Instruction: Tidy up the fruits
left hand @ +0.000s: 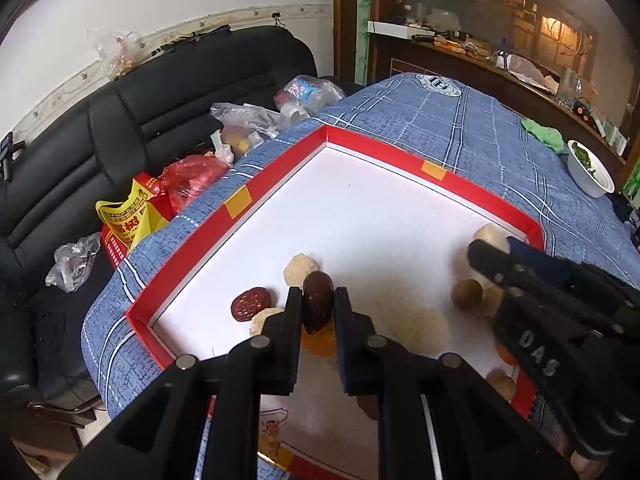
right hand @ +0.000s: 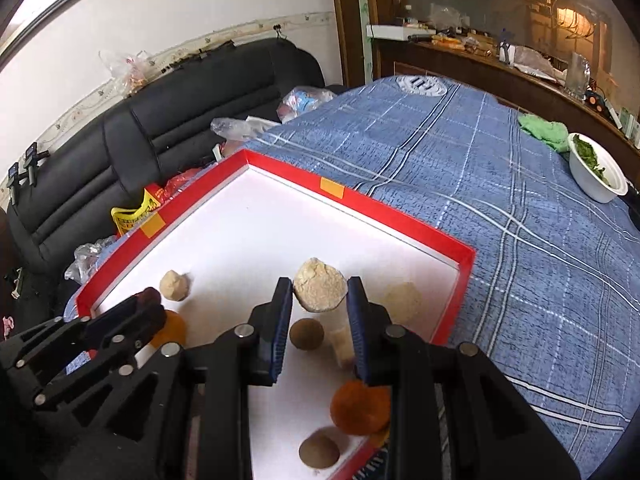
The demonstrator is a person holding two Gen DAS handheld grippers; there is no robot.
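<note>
Left gripper [left hand: 317, 308] clamps a dark, wrinkled, oblong red date [left hand: 317, 304].

Two black two-finger grippers are in view, the left gripper [left hand: 318, 300] and the right gripper [right hand: 320, 292]. One shallow red-walled, white-floored cardboard tray [right hand: 392, 216] lies on the one blue plaid cloth [right hand: 500, 208]. Dark red wrinkled dates number two: the held date [left hand: 318, 306] and the loose date [left hand: 251, 303]. Round brown longans visible in the right wrist view number two [right hand: 306, 333] [right hand: 319, 449]. One fuzzy orange ball [right hand: 360, 408] is near. One white bowl of greens [right hand: 598, 176] is far right.
</note>
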